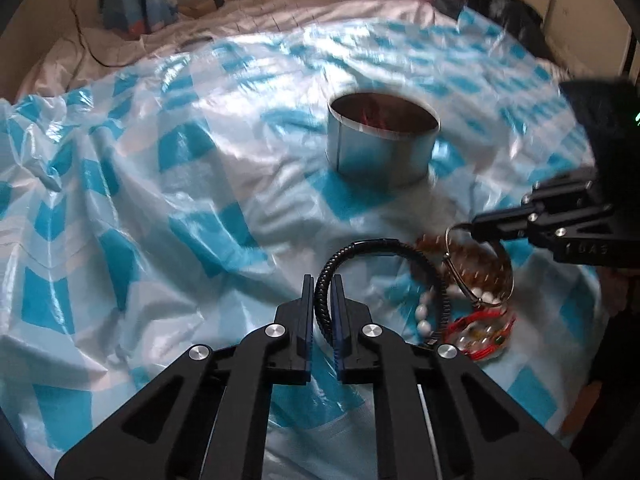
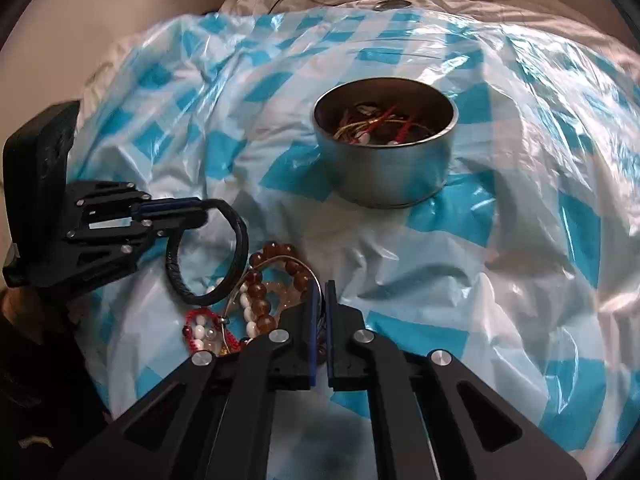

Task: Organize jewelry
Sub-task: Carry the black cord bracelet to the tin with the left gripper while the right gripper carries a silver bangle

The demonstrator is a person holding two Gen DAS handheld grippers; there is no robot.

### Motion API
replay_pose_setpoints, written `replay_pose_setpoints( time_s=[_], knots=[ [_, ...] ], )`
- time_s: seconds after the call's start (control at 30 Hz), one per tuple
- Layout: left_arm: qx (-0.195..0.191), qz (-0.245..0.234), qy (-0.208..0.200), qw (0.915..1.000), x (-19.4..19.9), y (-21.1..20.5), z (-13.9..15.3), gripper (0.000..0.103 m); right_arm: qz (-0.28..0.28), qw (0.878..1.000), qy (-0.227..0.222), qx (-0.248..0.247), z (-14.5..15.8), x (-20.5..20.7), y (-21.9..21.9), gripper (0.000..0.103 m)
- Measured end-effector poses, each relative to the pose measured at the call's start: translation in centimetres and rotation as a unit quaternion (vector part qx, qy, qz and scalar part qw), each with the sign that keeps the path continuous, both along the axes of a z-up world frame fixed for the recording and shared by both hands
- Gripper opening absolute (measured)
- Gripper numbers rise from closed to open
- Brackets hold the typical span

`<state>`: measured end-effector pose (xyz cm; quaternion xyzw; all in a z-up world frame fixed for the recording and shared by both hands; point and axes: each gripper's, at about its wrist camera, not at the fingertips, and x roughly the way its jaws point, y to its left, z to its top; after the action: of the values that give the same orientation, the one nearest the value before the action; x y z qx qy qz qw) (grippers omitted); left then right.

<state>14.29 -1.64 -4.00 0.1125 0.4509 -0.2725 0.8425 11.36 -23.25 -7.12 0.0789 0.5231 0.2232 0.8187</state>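
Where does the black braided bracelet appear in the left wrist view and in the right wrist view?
Left wrist view: the black braided bracelet is at lower centre, clamped in the left gripper.
Right wrist view: it hangs at centre left from that gripper.
Shared landmark: the round metal tin, beyond the bracelet in both.

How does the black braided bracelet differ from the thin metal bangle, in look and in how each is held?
The black braided bracelet is a thick, dark cord; the thin metal bangle is a slim, shiny wire hoop. The left claw pinches the bracelet, while the right claw pinches the bangle. The bracelet stands beside the bead pile; the bangle threads through the brown beads. Both are closed loops, gripped outside the metal tin.
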Motion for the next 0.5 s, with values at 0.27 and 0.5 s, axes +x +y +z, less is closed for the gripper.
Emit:
replay_pose_setpoints(
  time_s=[0.27,0.5],
  knots=[
    [-0.055,0.02,0.005,0.9983,1.1,0.5,1.1,0.007,-0.054,0.998,-0.023,0.014,1.6,0.5,-3.3,0.004],
    [-0.053,0.019,0.013,0.9983,1.5,-0.3,0.3,0.007,-0.062,0.998,-0.025,0.002,1.4,0.5,-3.7,0.004]
  ],
)
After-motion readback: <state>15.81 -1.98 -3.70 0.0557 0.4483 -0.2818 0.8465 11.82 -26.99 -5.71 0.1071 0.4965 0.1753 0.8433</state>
